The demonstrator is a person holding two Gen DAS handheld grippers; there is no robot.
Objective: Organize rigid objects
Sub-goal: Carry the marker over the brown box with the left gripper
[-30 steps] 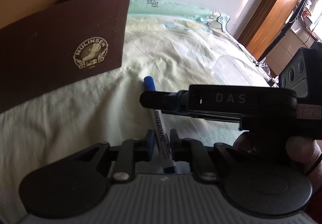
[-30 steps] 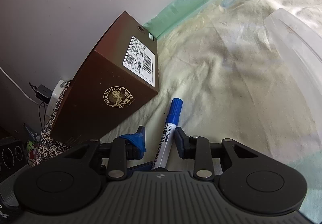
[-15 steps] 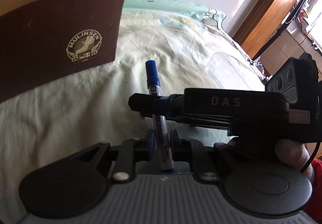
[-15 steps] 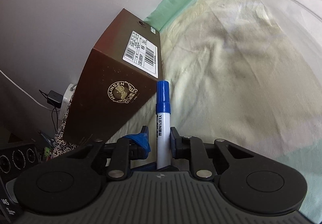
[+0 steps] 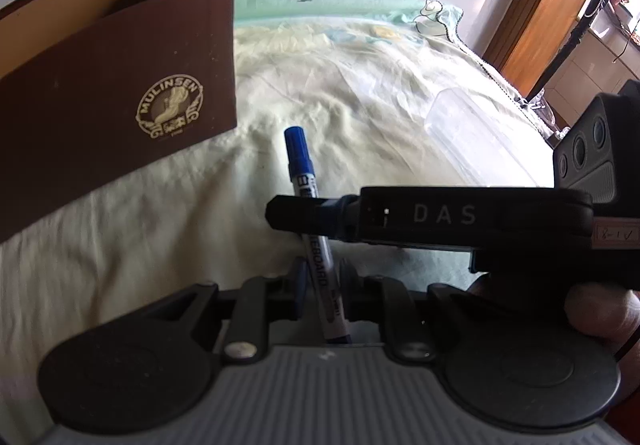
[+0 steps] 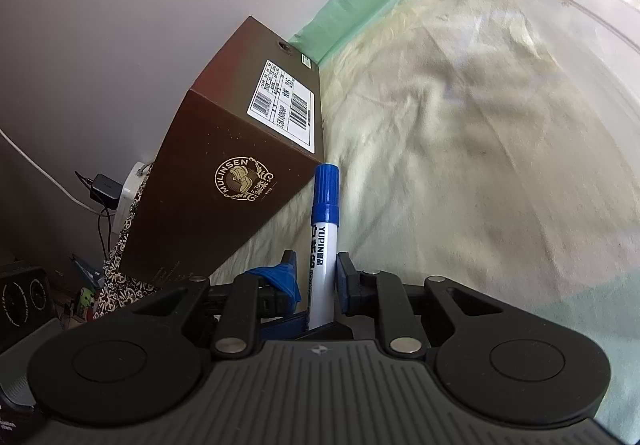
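Marker [image 6: 325, 241] pinched by both tools; brown box [image 6: 224, 181] near, seemingly apart

box [image 5: 112, 93] on bed [image 5: 360, 93], marker [image 5: 298, 161] right of it

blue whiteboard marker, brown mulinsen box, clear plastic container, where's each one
blue whiteboard marker [image 6: 326, 201], right wrist view, on its blue cap
brown Mulinsen box [image 5: 100, 113], left wrist view, on its front wall left of the logo
clear plastic container [image 5: 476, 137], left wrist view, on its translucent side
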